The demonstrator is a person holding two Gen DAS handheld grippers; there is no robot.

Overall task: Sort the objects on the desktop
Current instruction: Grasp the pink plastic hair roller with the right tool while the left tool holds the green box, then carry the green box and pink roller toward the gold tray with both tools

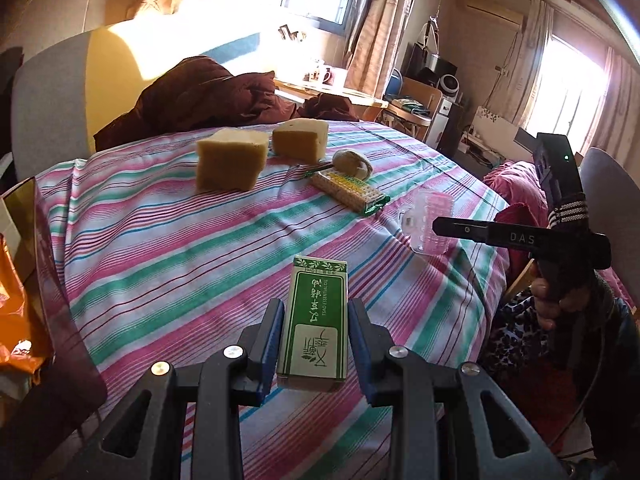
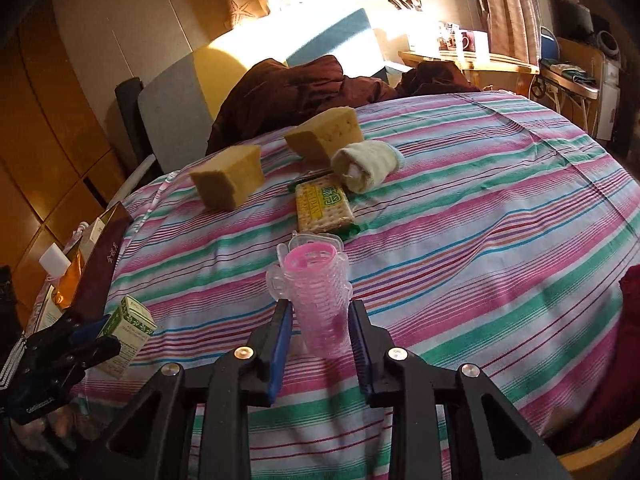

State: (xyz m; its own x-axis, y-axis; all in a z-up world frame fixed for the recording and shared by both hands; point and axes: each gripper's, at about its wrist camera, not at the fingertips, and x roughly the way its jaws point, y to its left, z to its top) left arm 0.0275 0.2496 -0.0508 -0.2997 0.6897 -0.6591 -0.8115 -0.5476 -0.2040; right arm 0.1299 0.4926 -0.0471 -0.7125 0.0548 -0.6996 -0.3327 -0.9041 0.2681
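A green essential-oil box (image 1: 316, 320) sits between the fingers of my left gripper (image 1: 316, 308), whose blue pads press on both of its long sides. That gripper (image 2: 100, 332) also shows at the lower left of the right wrist view, holding the box (image 2: 128, 328) near the table's edge. My right gripper (image 2: 320, 308) is shut on a clear pink ribbed cup (image 2: 316, 288), held just over the striped cloth. In the left wrist view the cup (image 1: 424, 220) hangs at the tip of the right gripper (image 1: 440, 226), at the table's right side.
Farther back on the striped tablecloth (image 2: 480, 220) lie two yellow sponge blocks (image 2: 228, 180) (image 2: 326, 132), a rolled sock (image 2: 368, 164) and a cracker packet (image 2: 324, 208). A brown box (image 2: 100, 264) of items stands at the left edge. A dark red jacket (image 1: 200, 96) drapes over a chair behind.
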